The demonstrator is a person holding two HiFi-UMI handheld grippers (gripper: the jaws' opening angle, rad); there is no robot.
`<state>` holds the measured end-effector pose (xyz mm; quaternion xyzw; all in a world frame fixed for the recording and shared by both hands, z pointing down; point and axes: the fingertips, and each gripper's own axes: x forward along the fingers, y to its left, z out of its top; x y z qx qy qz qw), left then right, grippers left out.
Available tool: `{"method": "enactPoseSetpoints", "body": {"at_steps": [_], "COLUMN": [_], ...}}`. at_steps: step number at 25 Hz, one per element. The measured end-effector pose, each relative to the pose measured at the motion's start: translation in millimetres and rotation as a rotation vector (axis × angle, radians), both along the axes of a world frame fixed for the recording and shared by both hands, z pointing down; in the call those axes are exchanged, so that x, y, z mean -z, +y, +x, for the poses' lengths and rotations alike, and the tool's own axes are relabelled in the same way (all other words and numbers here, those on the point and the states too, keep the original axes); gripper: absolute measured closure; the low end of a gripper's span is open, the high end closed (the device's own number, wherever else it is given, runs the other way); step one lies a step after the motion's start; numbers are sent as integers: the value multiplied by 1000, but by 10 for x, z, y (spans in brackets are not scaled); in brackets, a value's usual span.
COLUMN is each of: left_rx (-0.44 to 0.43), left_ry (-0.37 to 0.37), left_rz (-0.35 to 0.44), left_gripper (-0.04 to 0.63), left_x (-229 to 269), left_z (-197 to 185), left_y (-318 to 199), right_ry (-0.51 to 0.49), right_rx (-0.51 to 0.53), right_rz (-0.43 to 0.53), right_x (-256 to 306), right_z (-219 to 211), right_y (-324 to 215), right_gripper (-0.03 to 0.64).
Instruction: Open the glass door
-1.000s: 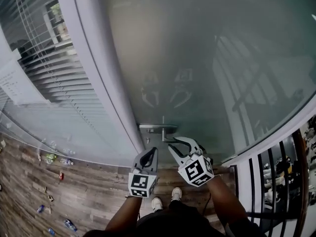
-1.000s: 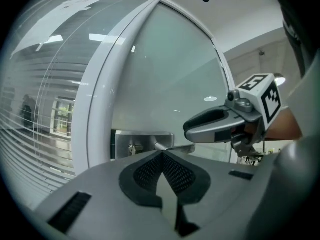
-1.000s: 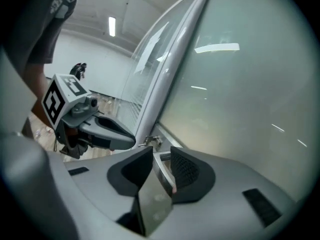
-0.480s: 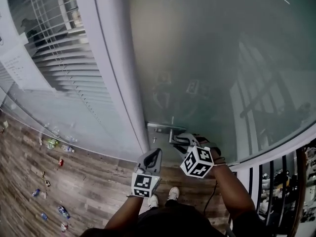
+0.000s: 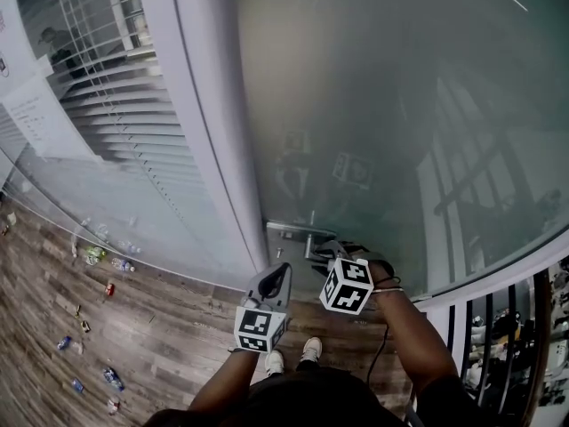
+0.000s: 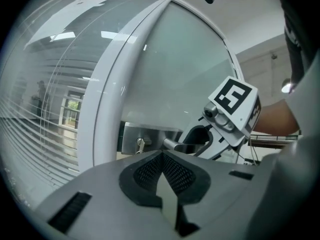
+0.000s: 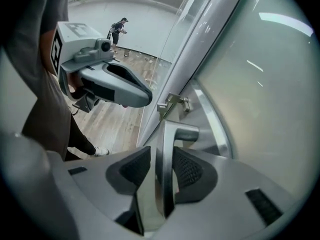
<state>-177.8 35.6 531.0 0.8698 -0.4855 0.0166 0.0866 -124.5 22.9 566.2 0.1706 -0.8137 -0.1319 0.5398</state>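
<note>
Straddling door handle [image 7: 181, 132], right gripper [image 7: 162, 156] lower than before, jaws wide, seemingly unclamped.

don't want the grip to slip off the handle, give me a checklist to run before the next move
1. Silver metal lever handle between the right gripper's jaws: ok.
2. Pads clamped on the handle: not ok, the jaws stand wide with a gap.
3. Left gripper shut, empty, clear of the handle: ok.
4. Small silver thumb-turn unlocked: cannot tell.
5. Space behind the frosted glass door free: cannot tell.
</note>
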Motion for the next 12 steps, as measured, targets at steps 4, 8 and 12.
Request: {"method": "enactPoseSetpoints", "body": {"at_steps": [4, 8, 12], "left_rx": [-6, -9, -7], "left_ry": [-29, -30, -34], "left_rz": [15, 10, -1], "left_gripper": [592, 592, 592], "left_x": [18, -7, -47], "left_z": [19, 28, 13], "left_y": [6, 6, 10], "right_ry": [-9, -4, -28], "right_rx": [7, -3, -10], "right_rz": [-24, -6, -8], "right_x": [-53, -74, -60], "right_z": [-105, -121, -126], "right_y": [-13, -82, -94], "right_gripper": [474, 515, 571]}}
